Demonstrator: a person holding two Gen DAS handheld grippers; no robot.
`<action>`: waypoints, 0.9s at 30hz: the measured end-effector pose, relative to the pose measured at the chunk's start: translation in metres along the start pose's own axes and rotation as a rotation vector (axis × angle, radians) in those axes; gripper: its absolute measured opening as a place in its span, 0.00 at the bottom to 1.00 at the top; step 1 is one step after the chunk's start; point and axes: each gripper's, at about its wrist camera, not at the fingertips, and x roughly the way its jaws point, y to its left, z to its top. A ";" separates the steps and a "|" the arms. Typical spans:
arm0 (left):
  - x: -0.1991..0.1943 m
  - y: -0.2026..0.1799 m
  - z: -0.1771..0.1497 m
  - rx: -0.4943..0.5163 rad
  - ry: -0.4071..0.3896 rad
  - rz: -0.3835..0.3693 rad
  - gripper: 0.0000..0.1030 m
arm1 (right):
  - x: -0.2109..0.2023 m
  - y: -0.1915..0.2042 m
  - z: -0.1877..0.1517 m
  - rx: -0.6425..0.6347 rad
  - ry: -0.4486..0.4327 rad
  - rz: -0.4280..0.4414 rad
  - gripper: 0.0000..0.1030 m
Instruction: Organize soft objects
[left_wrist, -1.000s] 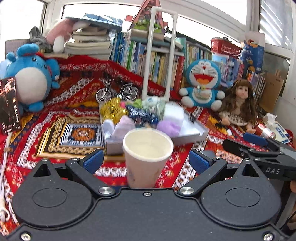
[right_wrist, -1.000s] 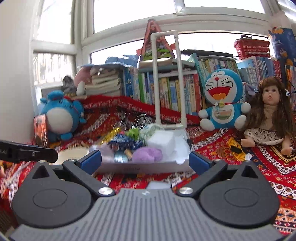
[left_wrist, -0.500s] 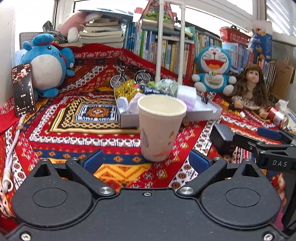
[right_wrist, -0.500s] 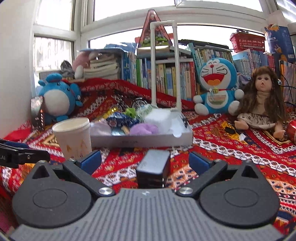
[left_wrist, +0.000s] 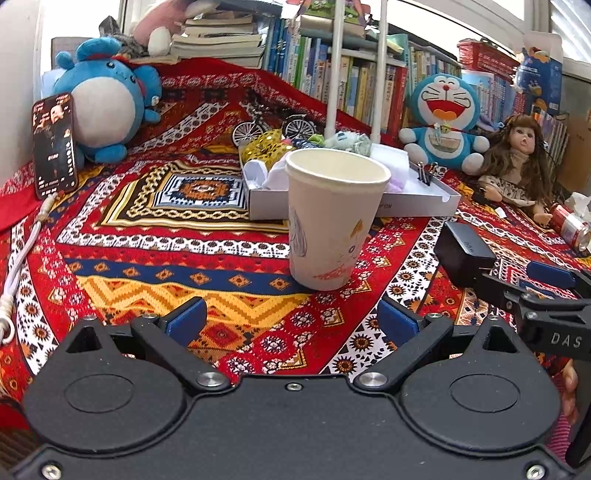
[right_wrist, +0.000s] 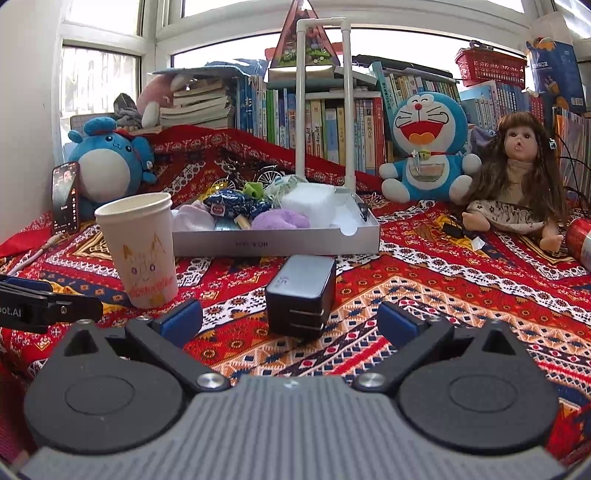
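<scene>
A white shallow tray (right_wrist: 280, 242) (left_wrist: 413, 205) on the patterned cloth holds several soft items: a purple puff (right_wrist: 279, 220), a white foam block (right_wrist: 307, 202), a pale sock-like piece (right_wrist: 194, 218) and shiny wrapped bits. A paper cup (left_wrist: 334, 218) (right_wrist: 139, 247) stands upright in front of the tray. My left gripper (left_wrist: 291, 321) is open, just short of the cup, with nothing between its fingers. My right gripper (right_wrist: 290, 323) is open too, with a black charger block (right_wrist: 301, 293) (left_wrist: 463, 253) standing just ahead of its gap.
Two blue plush toys (right_wrist: 107, 164) (right_wrist: 428, 147), a long-haired doll (right_wrist: 517, 184), a phone (left_wrist: 54, 146), a red can (left_wrist: 570, 227), a toy bicycle (left_wrist: 271, 123) and a white pipe frame (right_wrist: 323, 99) stand around. Books line the back wall.
Both grippers have drawn back toward me from the tray. The cup now stands free beyond my left fingers, and the charger has come into view ahead of my right fingers.
</scene>
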 end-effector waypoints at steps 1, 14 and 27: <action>0.001 0.000 -0.001 -0.005 0.000 0.004 0.95 | 0.000 0.001 -0.001 -0.007 0.003 -0.001 1.00; 0.011 0.000 -0.008 -0.013 0.015 0.044 0.96 | 0.008 0.013 -0.006 -0.055 0.036 -0.009 1.00; 0.022 0.001 -0.011 -0.018 0.017 0.078 0.96 | 0.022 0.013 -0.011 -0.038 0.082 -0.071 1.00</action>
